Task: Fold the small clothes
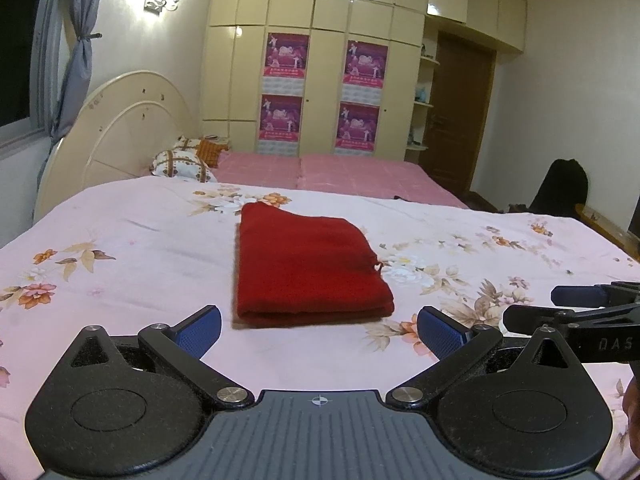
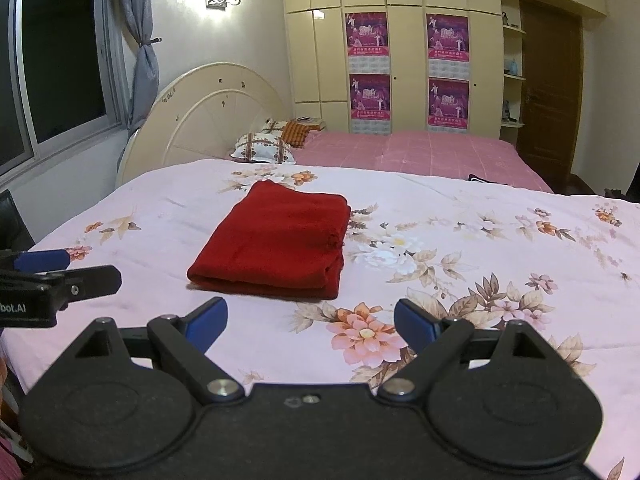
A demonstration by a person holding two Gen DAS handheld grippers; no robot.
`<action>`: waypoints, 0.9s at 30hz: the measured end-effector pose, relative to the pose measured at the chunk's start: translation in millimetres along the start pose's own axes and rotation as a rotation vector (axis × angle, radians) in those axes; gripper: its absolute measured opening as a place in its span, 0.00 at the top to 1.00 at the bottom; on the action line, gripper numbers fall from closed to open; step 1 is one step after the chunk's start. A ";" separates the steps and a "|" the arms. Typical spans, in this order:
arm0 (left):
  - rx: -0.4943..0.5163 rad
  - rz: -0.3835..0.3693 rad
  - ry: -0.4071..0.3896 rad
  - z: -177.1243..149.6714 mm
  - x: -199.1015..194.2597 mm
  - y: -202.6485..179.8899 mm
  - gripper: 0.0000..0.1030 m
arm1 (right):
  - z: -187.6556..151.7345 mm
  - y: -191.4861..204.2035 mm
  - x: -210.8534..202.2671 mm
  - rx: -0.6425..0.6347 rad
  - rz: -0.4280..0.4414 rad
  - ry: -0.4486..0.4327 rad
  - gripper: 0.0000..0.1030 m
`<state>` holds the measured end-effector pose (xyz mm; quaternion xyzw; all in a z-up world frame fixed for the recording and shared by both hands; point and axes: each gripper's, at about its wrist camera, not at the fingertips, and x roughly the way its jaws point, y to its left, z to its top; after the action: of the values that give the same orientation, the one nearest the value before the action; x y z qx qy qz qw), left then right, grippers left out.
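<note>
Cloth (image 1: 308, 268), red, folded flat on floral sheet (image 1: 120, 248) (pillows (image 1: 182, 164) behind); we hold left gripper (image 1: 319, 330) and right gripper (image 2: 311, 318) short of it, jaws apart, empty.

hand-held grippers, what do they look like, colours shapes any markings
Both match. The left hand-held gripper and right hand-held gripper have matte black bodies with two round discs, black angled linkage arms on silver pivot bolts, and blue textured pads on the fingers. White lettering marks their sides, only partly readable. No cables or sleeves show.
</note>
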<state>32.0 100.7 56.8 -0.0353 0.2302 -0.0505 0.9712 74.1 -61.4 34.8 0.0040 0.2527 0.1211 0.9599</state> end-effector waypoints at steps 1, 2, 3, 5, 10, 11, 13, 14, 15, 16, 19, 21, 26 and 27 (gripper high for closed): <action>0.000 0.002 0.000 0.0 -0.5 0.3 0.00 | 0.1 0.3 0.6 0.000 0.003 0.000 0.13; -0.001 0.004 -0.001 0.2 -0.7 0.8 0.00 | -0.1 0.9 0.7 -0.001 0.003 -0.001 0.13; -0.002 0.007 -0.002 -0.1 -1.5 0.8 0.00 | -0.8 1.1 0.6 -0.002 0.004 -0.002 0.13; -0.004 0.005 -0.002 -0.2 -2.5 0.9 0.00 | -0.9 2.5 1.0 -0.005 0.008 -0.001 0.13; -0.005 0.006 -0.003 -0.7 -3.1 0.3 0.00 | -0.4 5.6 0.8 -0.016 0.011 -0.003 0.13; -0.005 0.005 -0.003 -0.7 -3.2 0.4 0.00 | -0.4 5.7 0.6 -0.017 0.011 -0.005 0.13; -0.007 0.007 -0.006 -0.8 -3.7 0.5 0.00 | -0.3 5.4 0.7 -0.018 0.010 -0.003 0.13; -0.008 0.007 -0.006 -0.8 -3.9 0.3 0.00 | -0.5 5.3 0.4 -0.018 0.011 -0.003 0.13; -0.008 0.009 -0.007 -0.8 -4.3 0.2 0.00 | -0.4 5.2 0.2 -0.018 0.010 -0.004 0.13; -0.009 0.010 -0.008 -0.8 -4.8 0.0 0.00 | -0.2 5.2 0.6 -0.017 0.010 -0.003 0.13; -0.010 0.007 -0.009 -0.8 -5.9 0.4 0.00 | -0.3 5.2 0.4 -0.018 0.011 -0.005 0.13; -0.010 0.007 -0.007 -0.8 -5.8 0.7 0.00 | -0.4 5.1 0.6 -0.019 0.013 -0.005 0.13; -0.012 0.008 -0.008 -0.1 -5.8 2.0 0.00 | 0.3 5.4 0.6 -0.020 0.016 -0.009 0.13; -0.013 0.009 -0.009 -0.1 -6.0 2.2 0.00 | 0.4 5.3 0.5 -0.019 0.015 -0.011 0.13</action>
<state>26.8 103.6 59.1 -0.0405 0.2263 -0.0445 0.9722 73.5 -56.1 35.2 -0.0025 0.2462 0.1305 0.9604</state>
